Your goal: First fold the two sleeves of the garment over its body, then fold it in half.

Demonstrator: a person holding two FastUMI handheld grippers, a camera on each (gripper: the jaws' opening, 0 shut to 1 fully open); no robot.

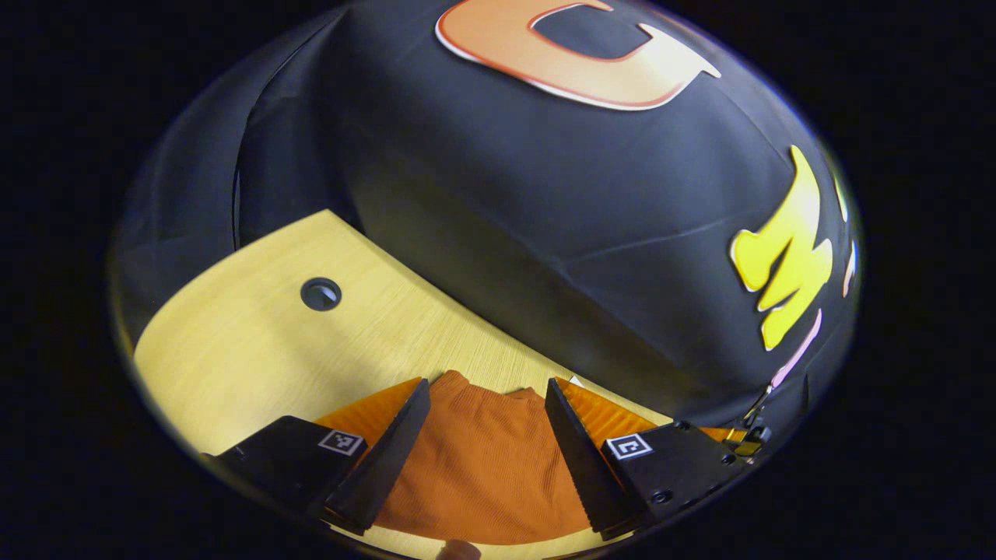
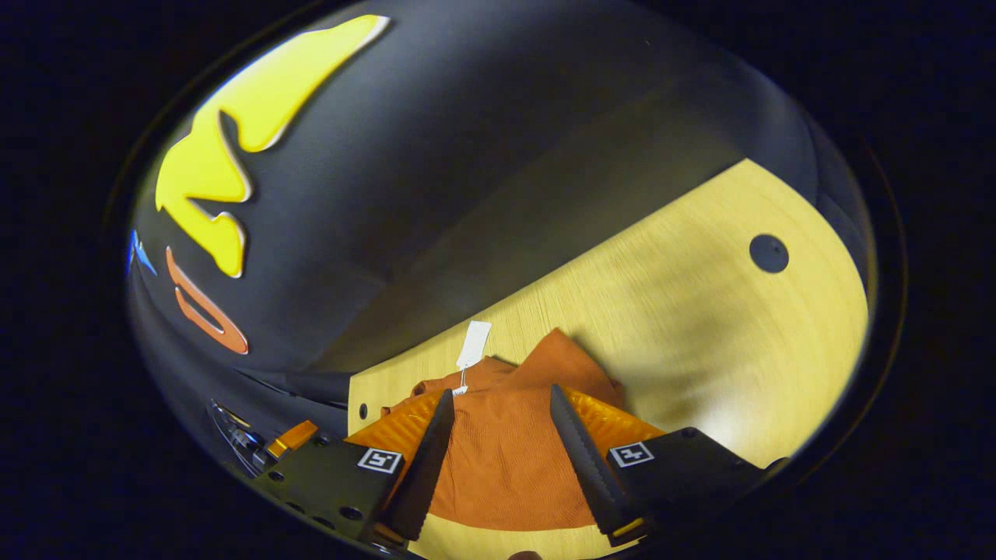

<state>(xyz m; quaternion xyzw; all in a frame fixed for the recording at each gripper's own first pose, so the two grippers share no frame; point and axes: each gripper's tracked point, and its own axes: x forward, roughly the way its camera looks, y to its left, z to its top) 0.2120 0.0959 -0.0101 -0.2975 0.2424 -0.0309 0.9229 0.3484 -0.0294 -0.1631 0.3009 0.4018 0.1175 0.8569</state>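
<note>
An orange ribbed garment (image 1: pixel 486 467) lies flat on the pale wooden table (image 1: pixel 257 350). In the left gripper view my left gripper (image 1: pixel 486 393) hovers over it, open, with cloth showing in the wide gap between the fingers. In the right gripper view the same garment (image 2: pixel 506 459) lies under my right gripper (image 2: pixel 498 397), which is also open over the cloth. A white tag (image 2: pixel 473 344) on a string sticks out from the garment's far edge. Nothing is held by either gripper.
The table (image 2: pixel 700 311) has a round dark cable hole (image 1: pixel 320 294) on the left side, and another cable hole (image 2: pixel 769 253) shows in the right gripper view. The black booth wall stands just behind the table's far edge.
</note>
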